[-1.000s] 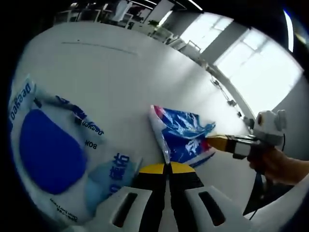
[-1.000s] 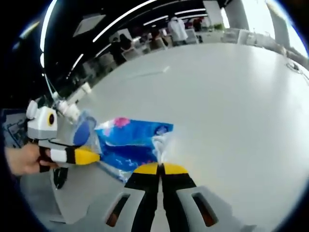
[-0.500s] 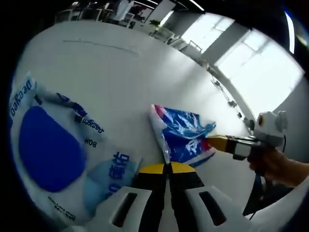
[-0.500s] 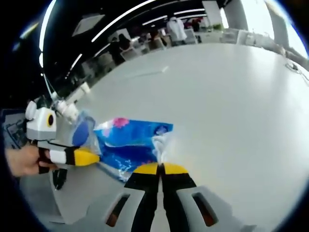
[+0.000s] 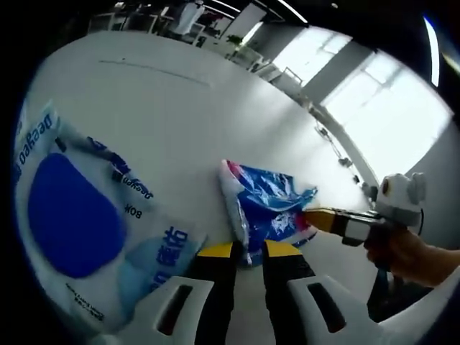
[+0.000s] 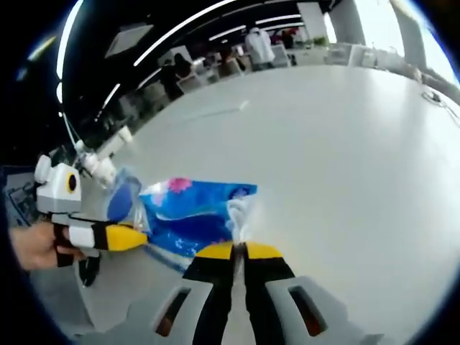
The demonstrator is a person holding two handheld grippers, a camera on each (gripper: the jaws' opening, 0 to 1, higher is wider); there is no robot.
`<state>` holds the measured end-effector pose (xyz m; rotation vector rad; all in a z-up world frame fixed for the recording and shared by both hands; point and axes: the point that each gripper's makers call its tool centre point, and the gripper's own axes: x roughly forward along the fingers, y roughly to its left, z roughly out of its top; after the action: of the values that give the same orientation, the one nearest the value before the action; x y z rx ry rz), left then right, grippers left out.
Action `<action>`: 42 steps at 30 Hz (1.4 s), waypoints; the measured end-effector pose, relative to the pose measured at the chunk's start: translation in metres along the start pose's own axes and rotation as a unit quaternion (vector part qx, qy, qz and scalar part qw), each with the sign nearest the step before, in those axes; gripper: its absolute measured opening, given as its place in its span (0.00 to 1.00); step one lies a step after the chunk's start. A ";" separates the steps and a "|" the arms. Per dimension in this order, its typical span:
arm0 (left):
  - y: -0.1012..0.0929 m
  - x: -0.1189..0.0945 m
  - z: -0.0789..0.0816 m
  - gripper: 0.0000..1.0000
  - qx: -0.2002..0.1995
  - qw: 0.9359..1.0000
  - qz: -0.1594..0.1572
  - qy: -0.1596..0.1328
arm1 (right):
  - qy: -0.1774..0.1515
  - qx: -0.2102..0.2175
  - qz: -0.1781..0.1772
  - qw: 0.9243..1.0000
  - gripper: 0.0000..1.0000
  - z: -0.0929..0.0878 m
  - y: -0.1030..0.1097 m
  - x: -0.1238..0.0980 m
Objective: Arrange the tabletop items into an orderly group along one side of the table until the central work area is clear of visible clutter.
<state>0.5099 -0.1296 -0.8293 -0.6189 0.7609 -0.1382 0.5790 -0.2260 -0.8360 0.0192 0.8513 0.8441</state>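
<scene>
- Since half a second ago the left gripper (image 5: 249, 250) has parted its jaws: they were pressed together on the near edge of the blue pack (image 5: 267, 205), and now a narrow gap shows between the yellow tips, with the pack's corner lying in that gap. Whether the tips touch the wrapper cannot be told.
- The right gripper (image 6: 238, 249) has its jaws pinched together on a crinkled white corner of the blue pack (image 6: 195, 213) — the same corner as before.
- In the left gripper view the right gripper (image 5: 325, 218) comes in from the right, held by a hand (image 5: 406, 253), its yellow tip touching the right side of the pack.
- In the right gripper view the left gripper (image 6: 122, 236) comes in from the left, its yellow tip at the pack's left end, with a hand (image 6: 32, 246) behind it.
- A large white bag (image 5: 79, 223) with a dark blue oval and blue lettering lies on the left, near the blue pack but apart from it.
- Both lie on a broad white table (image 6: 338, 158) — smooth and bare beyond them.
- The room is an open office: bright tall windows (image 5: 381, 108) on the far right in the left gripper view, strip lights (image 6: 208, 25) on a dark ceiling, and desks and standing people (image 6: 260, 44) in the far background.
</scene>
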 end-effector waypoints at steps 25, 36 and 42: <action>-0.024 -0.050 0.029 0.61 0.097 0.993 -0.028 -0.055 | -0.055 -0.030 -0.050 0.997 0.48 0.001 0.037 -0.047; -0.025 -0.086 0.030 0.81 0.146 0.987 -0.022 -0.066 | -0.080 -0.026 -0.065 0.994 0.50 0.001 0.066 -0.074; -0.011 -0.107 0.031 0.88 0.147 0.987 -0.017 -0.069 | -0.074 -0.013 -0.061 0.995 0.55 -0.006 0.073 -0.077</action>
<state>0.4547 -0.0882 -0.7407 -0.3569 0.5830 -0.2319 0.4993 -0.2289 -0.7656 0.0062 0.6950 0.7305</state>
